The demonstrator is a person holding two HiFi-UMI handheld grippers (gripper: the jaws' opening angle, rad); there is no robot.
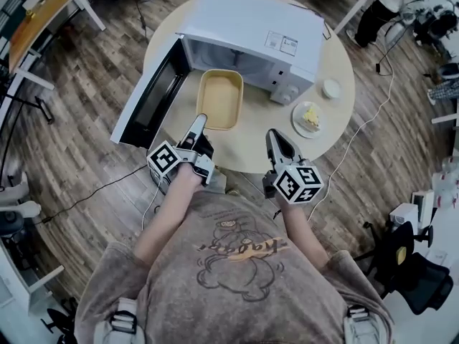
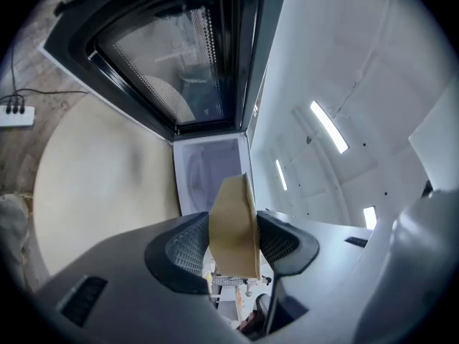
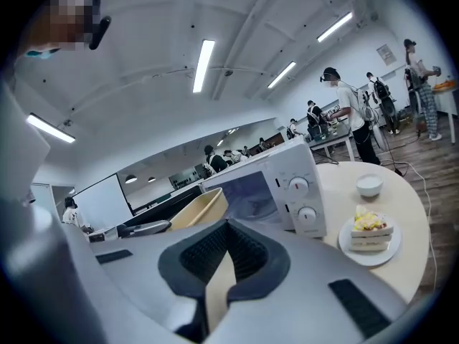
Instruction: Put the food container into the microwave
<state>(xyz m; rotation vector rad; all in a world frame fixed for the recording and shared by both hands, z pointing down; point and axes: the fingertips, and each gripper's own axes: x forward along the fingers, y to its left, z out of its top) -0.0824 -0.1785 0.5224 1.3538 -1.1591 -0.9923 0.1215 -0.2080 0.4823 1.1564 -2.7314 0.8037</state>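
The tan food container sits just in front of the open mouth of the white microwave, whose door swings out to the left. My left gripper is shut on the container's near rim; in the left gripper view the rim is pinched between the pads, with the microwave cavity straight ahead. My right gripper hovers over the table's near edge, right of the container, shut on nothing. The right gripper view shows the container beside the microwave.
A plate with a slice of cake and a small white bowl sit on the round table right of the microwave. Cables and a power strip lie on the wood floor. Other people work at the back of the room.
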